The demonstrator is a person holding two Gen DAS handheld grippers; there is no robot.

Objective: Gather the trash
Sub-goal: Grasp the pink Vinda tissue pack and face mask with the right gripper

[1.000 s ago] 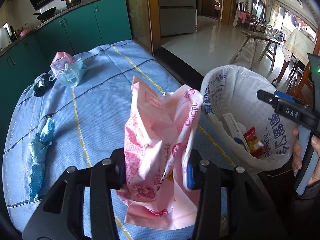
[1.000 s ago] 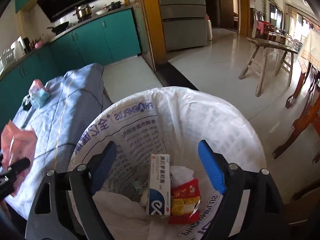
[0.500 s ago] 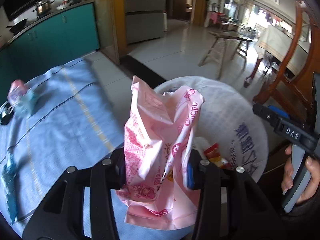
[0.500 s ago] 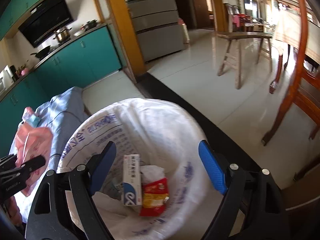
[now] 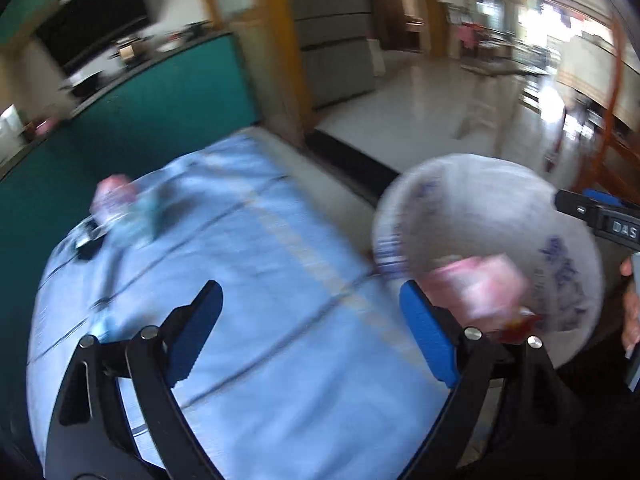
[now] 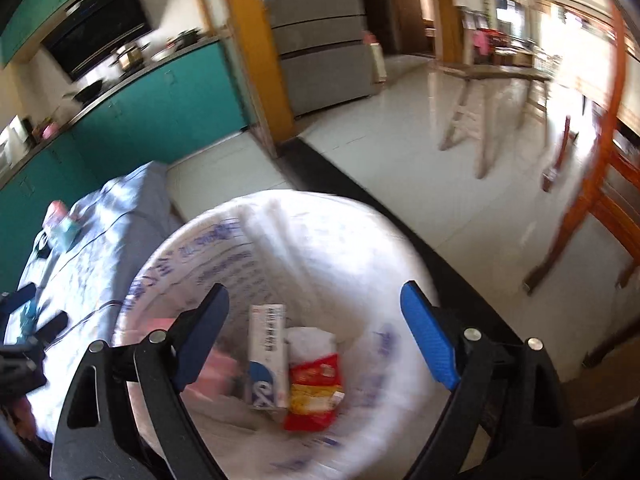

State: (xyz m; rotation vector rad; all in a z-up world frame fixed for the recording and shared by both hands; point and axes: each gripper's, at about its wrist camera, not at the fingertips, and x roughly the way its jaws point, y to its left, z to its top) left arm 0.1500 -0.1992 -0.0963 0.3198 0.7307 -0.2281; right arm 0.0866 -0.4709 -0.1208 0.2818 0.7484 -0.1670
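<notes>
Both tools gape; bin (image 6: 320,216) holds three packets, one pink (image 5: 480,288).

Pink bag (image 5: 476,288) now in bin (image 5: 460,184)

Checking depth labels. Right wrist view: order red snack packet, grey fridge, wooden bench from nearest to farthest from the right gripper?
From the right gripper, jaws open:
1. red snack packet, in the lined bin just below the jaws.
2. grey fridge, across the floor, upper centre.
3. wooden bench, upper right; seemingly farther than the fridge, but close to call.
</notes>
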